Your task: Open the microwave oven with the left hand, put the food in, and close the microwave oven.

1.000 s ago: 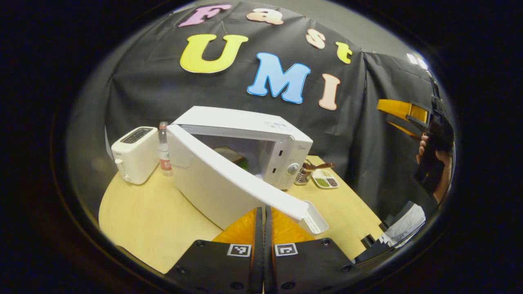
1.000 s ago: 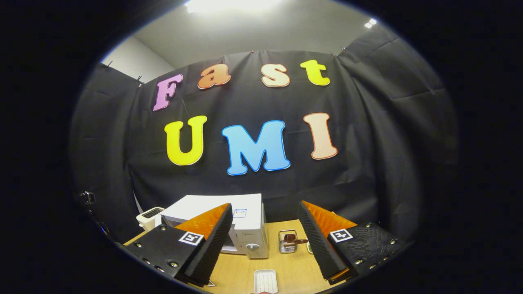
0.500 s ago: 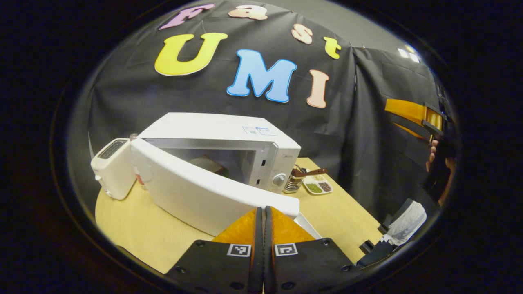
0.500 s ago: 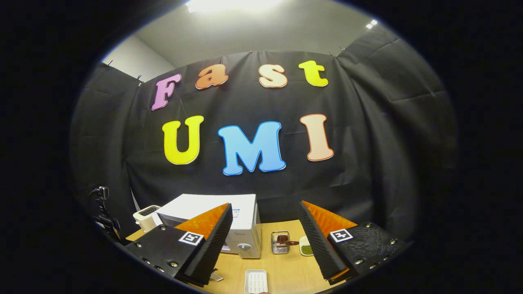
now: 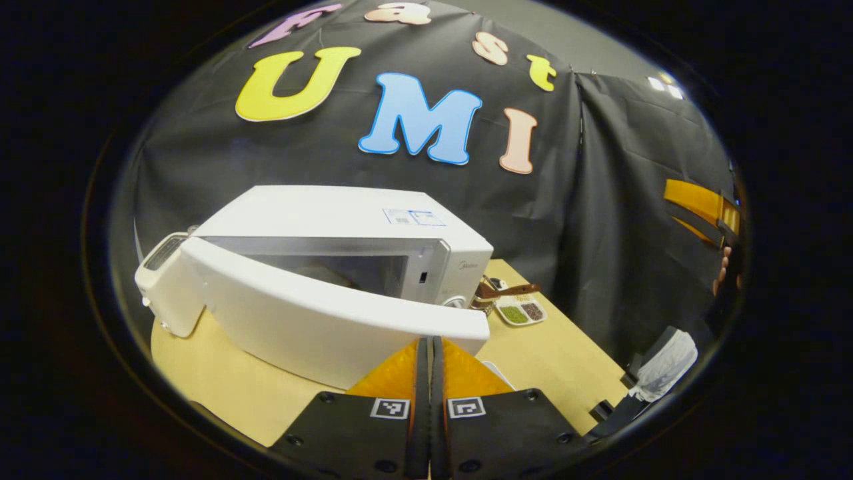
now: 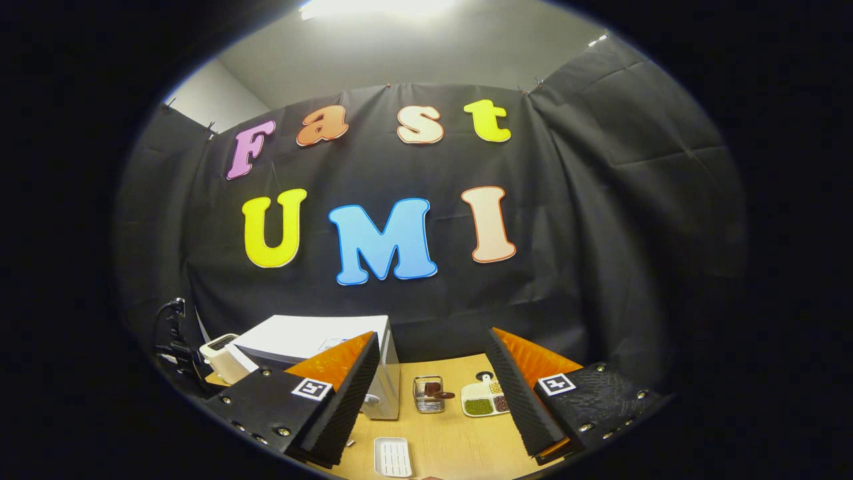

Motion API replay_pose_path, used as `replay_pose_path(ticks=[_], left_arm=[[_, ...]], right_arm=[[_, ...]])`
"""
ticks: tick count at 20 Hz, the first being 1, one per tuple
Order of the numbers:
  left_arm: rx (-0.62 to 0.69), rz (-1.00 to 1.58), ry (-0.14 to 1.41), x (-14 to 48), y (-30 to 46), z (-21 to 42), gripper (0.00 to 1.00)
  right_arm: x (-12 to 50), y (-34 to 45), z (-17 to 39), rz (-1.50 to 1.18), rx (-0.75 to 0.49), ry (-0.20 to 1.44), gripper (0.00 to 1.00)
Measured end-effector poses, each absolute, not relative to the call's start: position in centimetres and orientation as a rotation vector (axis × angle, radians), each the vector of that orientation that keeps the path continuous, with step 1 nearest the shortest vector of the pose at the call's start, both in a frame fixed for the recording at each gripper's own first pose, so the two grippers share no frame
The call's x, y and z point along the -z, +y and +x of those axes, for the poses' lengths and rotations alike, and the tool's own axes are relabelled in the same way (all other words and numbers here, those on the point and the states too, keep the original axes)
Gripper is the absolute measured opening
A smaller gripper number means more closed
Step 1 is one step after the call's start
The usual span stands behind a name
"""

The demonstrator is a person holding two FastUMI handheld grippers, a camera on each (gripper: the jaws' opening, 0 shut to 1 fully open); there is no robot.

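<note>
The left tool (image 5: 430, 357) is clenched, fingers pressed together with nothing between them, its tips against the outer face of the microwave door (image 5: 320, 313). The door stands partly ajar on the white microwave (image 5: 333, 217), which sits on the wooden worktop (image 5: 553, 353). Food inside is too dim to tell. A toaster (image 5: 160, 280) stands just beside the microwave. The right tool (image 6: 433, 387) is released, fingers wide apart, held above the worktop, with a small white tray (image 6: 393, 457) and a snack dish (image 6: 483, 400) below
</note>
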State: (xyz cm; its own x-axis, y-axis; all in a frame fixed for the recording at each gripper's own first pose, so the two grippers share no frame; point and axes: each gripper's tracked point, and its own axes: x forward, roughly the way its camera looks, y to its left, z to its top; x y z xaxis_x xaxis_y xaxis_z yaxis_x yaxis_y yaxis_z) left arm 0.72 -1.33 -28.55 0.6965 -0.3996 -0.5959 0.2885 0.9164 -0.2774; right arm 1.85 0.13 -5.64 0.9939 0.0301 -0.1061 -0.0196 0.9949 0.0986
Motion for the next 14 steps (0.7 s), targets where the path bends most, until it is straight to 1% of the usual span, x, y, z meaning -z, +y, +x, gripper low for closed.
replay_pose_path(ticks=[8, 14], left_arm=[[0.305, -0.162, 0.691, 29.7, -1.8, 4.5, 0.07], [0.294, -0.172, 0.676, 30.2, -3.8, 7.7, 0.07]], right_arm=[[6.2, -0.6, 3.8, 0.104, -0.057, 0.120, 0.96], [6.7, -0.8, 4.9, 0.117, -0.084, 0.126, 0.96]])
